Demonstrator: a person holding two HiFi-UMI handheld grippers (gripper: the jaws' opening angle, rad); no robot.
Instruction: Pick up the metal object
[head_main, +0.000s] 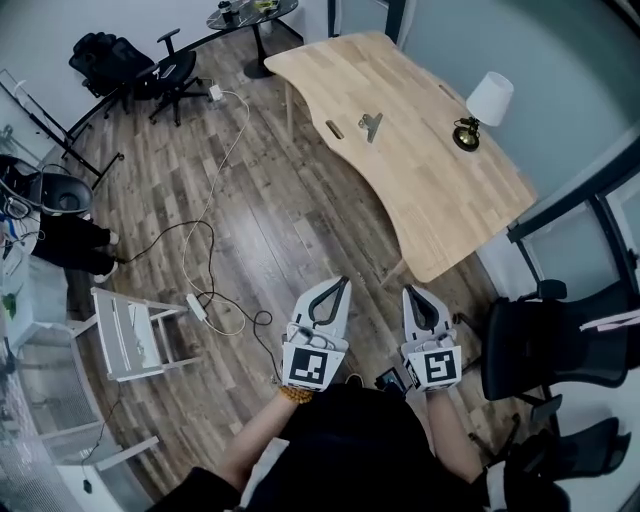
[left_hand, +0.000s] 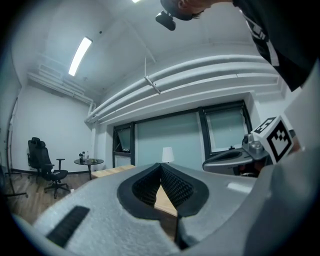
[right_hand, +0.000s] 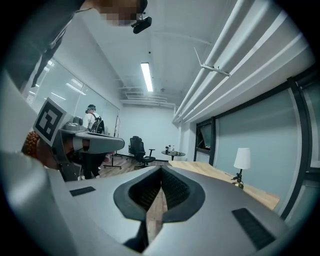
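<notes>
Position: the metal object lies on the wooden surface, toward its far end. A small dark piece lies just to its left and a lamp stands well off to its right. It looks like a clip, with its long axis running roughly away from us and slightly tilted.

Key relation: the object is straight ahead of both claws and well apart from them, with open floor in between. It sits on a line between the two claws, and we judge the left marginally nearer.

Left claw: tips together, nothing held; only a sliver of wood shows through the gap behind the pads.

Right claw: the same, tips touching and empty.

Pose: both claws are held low and close to the body, side by side, pointing forward toward the surface. Neither gripper view resolves the object.

Judgement: we are not yet within reach. We need to walk up to the surface, then open a claw across the clip's narrow width.
</notes>
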